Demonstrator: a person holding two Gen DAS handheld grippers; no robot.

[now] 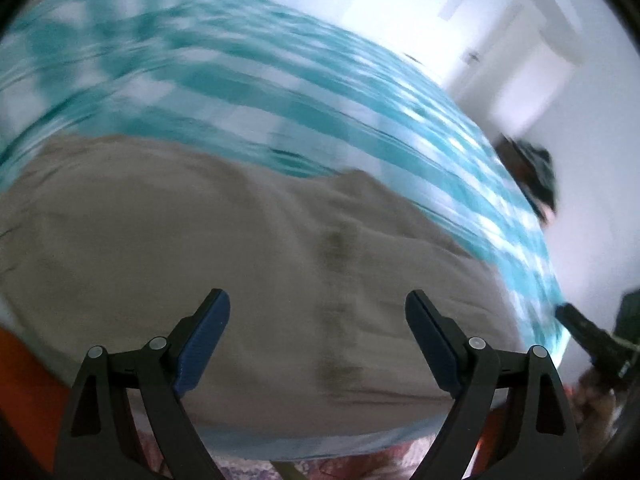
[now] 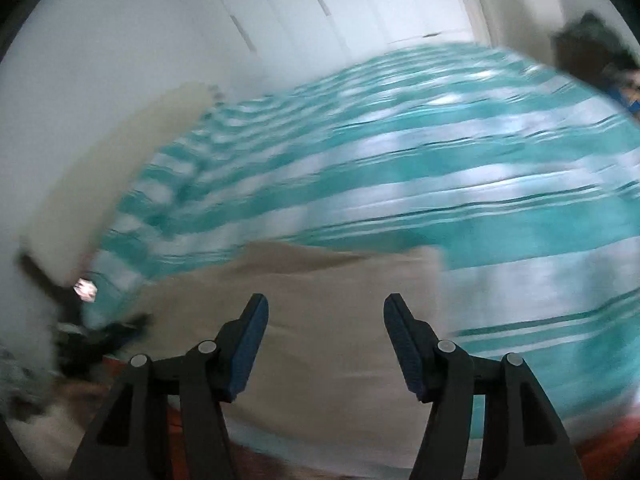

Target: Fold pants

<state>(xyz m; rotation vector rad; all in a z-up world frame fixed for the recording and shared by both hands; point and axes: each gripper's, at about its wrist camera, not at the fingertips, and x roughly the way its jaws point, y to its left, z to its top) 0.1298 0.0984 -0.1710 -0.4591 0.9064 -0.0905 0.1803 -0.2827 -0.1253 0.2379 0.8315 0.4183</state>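
Beige pants (image 1: 192,248) lie spread flat on a bed with a teal-and-white striped cover (image 1: 248,80). In the left wrist view my left gripper (image 1: 318,300) hangs over the cloth with its blue-padded jaws wide apart and nothing between them. The right wrist view shows the same beige pants (image 2: 320,360) under my right gripper (image 2: 326,304), whose jaws stand apart with only flat cloth beneath, not pinched. Both views are blurred by motion. The pants' far edge ends against the striped cover (image 2: 440,184).
A cream pillow (image 2: 120,160) lies along the left side by a white wall. Dark objects (image 2: 100,340) sit beside the bed at lower left, and a dark shape (image 1: 536,176) shows past the bed's right edge. White doors stand behind.
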